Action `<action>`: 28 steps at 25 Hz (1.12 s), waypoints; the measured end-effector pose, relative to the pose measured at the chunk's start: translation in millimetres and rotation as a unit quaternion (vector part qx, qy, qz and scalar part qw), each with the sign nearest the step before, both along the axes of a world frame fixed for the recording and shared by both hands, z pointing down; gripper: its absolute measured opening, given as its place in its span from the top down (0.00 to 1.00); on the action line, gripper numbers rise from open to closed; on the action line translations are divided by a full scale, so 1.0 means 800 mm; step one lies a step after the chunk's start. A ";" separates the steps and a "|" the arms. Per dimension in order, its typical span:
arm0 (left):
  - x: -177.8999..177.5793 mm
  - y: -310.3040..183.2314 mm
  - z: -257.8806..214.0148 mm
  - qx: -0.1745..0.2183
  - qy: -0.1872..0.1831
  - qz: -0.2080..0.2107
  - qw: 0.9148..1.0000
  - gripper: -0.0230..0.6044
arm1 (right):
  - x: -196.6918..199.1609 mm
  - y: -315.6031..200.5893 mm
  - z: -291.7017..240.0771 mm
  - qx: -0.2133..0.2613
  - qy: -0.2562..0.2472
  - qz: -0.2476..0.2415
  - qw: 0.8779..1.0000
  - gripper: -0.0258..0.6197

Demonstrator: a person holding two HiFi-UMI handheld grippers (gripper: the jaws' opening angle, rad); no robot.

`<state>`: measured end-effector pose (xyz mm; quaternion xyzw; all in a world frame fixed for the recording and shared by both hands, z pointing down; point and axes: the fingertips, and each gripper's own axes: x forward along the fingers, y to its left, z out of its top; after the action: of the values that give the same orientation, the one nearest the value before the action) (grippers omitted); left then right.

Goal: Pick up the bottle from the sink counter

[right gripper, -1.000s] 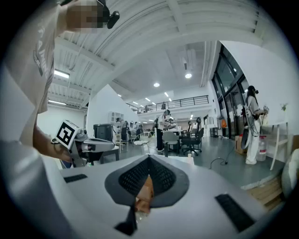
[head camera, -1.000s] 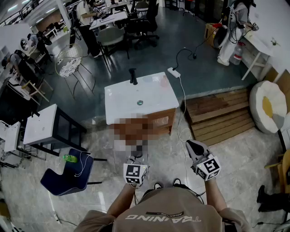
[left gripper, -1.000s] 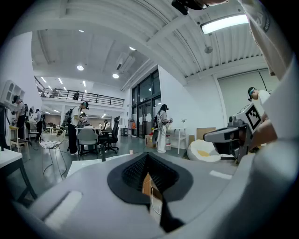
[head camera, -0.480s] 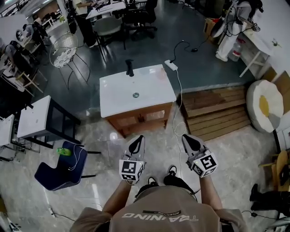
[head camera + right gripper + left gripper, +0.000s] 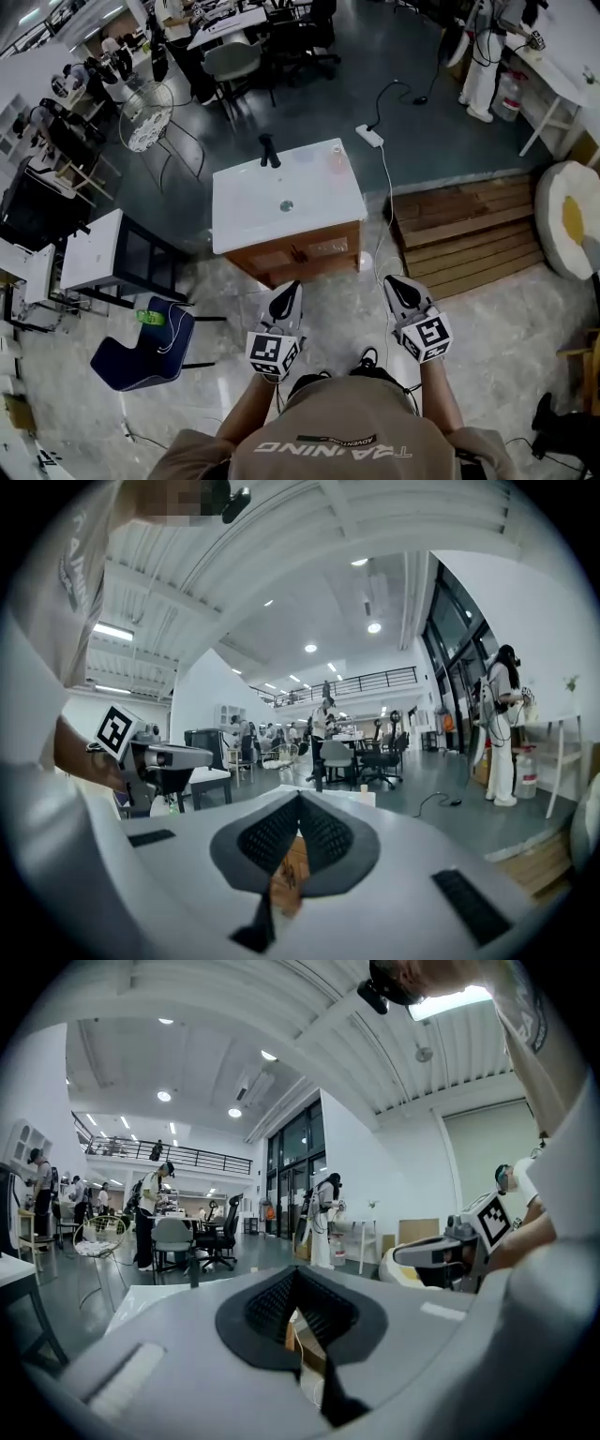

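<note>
White counter (image 5: pixel 248 211) carries the small pale bottle (image 5: pixel 337 161) near its far right corner, well apart from the left claw (image 5: pixel 289 289) and right claw (image 5: pixel 394 283), both clenched on nothing. A claw arriving clenched could knock so light a bottle over or off the edge. Only the head view shows the bottle plainly, while each claw's own view confirms its jaws meet.
</note>
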<state>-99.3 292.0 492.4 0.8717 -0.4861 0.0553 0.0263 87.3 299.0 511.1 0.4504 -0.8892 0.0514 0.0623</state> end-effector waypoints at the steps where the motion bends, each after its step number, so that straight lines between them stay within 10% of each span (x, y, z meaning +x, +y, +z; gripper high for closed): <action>1: 0.009 -0.004 -0.001 0.003 0.002 0.003 1.000 0.95 | 0.007 -0.006 0.003 0.000 0.000 -0.002 1.000 0.95; 12: 0.057 -0.061 -0.002 0.009 -0.001 0.012 1.000 0.95 | 0.039 -0.080 0.012 -0.011 -0.070 -0.038 0.997 0.95; 28: 0.005 -0.247 0.007 0.041 0.029 0.093 0.994 0.95 | -0.015 -0.236 -0.011 0.013 -0.037 0.025 0.999 0.95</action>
<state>-95.3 94.2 497.7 0.9148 -0.4038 0.0123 -0.0006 75.6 109.8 502.0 0.4712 -0.8798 0.0580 0.0227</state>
